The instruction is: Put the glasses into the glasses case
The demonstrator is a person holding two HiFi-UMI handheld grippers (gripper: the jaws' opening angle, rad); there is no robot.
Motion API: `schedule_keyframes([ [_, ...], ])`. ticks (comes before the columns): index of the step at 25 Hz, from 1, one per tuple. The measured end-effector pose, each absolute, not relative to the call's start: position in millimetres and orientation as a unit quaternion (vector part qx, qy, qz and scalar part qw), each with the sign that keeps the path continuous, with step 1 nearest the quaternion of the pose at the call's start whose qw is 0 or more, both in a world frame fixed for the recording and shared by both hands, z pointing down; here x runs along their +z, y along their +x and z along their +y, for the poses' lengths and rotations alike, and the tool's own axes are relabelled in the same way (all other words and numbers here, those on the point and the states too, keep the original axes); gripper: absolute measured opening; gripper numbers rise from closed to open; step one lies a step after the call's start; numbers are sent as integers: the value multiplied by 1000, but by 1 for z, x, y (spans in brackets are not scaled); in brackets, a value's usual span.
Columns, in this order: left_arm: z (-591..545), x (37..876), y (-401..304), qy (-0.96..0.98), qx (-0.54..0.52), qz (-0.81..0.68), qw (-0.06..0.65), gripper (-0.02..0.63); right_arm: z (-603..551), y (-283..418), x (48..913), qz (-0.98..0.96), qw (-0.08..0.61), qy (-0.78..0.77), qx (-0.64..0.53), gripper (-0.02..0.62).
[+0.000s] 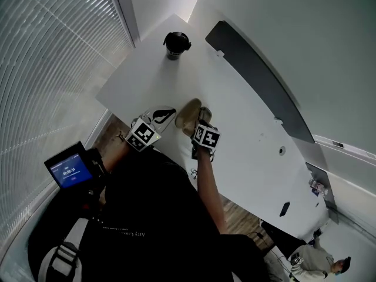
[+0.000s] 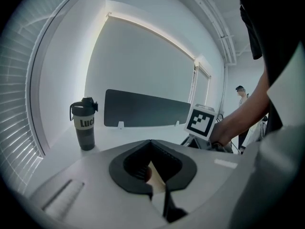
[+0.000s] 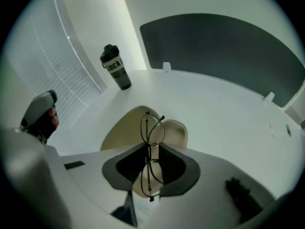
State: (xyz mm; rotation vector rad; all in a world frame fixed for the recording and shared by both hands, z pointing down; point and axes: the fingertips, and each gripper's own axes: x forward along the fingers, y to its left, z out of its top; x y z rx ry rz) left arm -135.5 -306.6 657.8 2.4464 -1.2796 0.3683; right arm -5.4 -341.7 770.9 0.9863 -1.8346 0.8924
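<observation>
My right tongs (image 3: 151,173) are clamped on the thin wire glasses (image 3: 152,130) near the bridge, so one lens stands above the jaws and the other hangs below. They are held just over the open beige glasses case (image 3: 121,132), which lies on the worktop (image 3: 219,109). My left tongs (image 2: 155,180) are clenched on a beige edge of that case, close beside the right pair. The worktop is plain matte white, with a long dark panel (image 3: 224,51) standing along its far edge. Near the far corner a dark lidded bottle (image 3: 116,67) stands upright, well apart from the case, and its pale band carries letters I read as "Luck". White slatted blinds (image 1: 53,69) cover the wall on my left, and the other walls are pale
</observation>
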Motion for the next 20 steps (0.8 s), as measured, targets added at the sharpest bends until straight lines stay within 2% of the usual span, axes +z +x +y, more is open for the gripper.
schedule_keyframes([
  [12, -309, 659, -149, 866, 130, -448, 180, 5, -343, 37, 816, -615, 426, 515, 418, 98],
  [20, -302, 688, -146, 859, 139, -441, 218, 6, -338, 20, 798, -658, 394, 481, 424, 143],
])
